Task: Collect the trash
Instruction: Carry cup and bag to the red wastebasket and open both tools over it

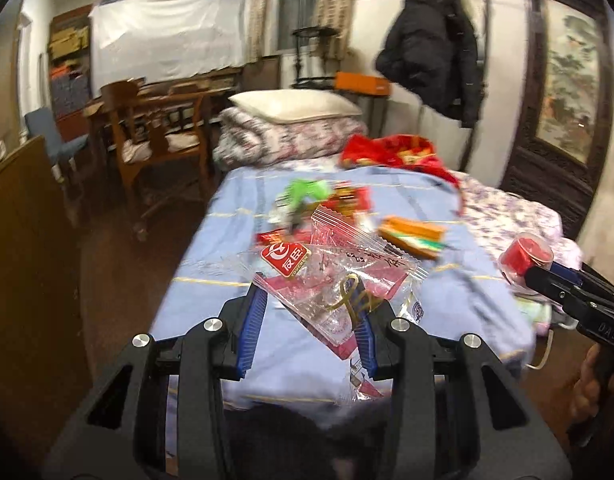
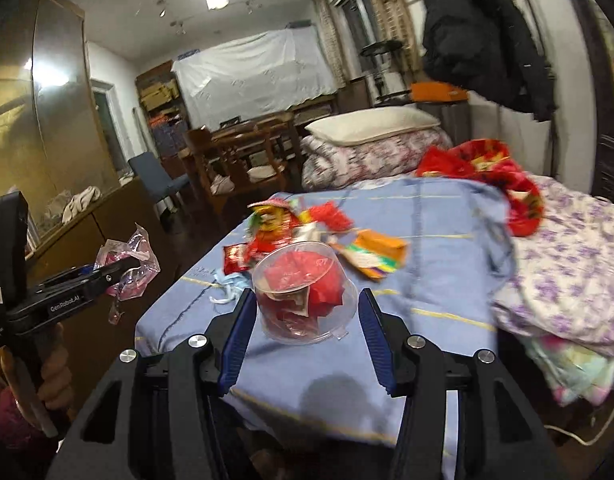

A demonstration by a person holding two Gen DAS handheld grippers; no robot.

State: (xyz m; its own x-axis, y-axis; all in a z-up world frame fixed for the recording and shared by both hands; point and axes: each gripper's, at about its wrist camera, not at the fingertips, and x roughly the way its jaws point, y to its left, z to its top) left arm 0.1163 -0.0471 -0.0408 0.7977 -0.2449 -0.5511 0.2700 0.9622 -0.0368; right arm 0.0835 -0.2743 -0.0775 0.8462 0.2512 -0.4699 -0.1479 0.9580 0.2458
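My left gripper (image 1: pixel 313 300) is shut on a clear and pink plastic wrapper (image 1: pixel 339 256), held above the near end of the blue bedsheet (image 1: pixel 235 208). The right wrist view shows that gripper (image 2: pixel 123 270) at the far left, off the bed's side, with the wrapper (image 2: pixel 135 256) in it. A clear plastic cup (image 2: pixel 299 276) stuffed with red wrappers sits between the blue pads of my right gripper (image 2: pixel 307 296), which is shut on it. A pile of colourful snack wrappers (image 2: pixel 291 224) and an orange packet (image 2: pixel 375 256) lie on the sheet beyond.
A wooden cabinet (image 1: pixel 27 260) runs along the left of the bed, with a wooden chair (image 1: pixel 155 136) beyond it. Folded quilts and a pillow (image 1: pixel 291 128) sit at the bed's head beside a red cloth (image 1: pixel 395 152). A floral blanket (image 2: pixel 567 264) covers the right side.
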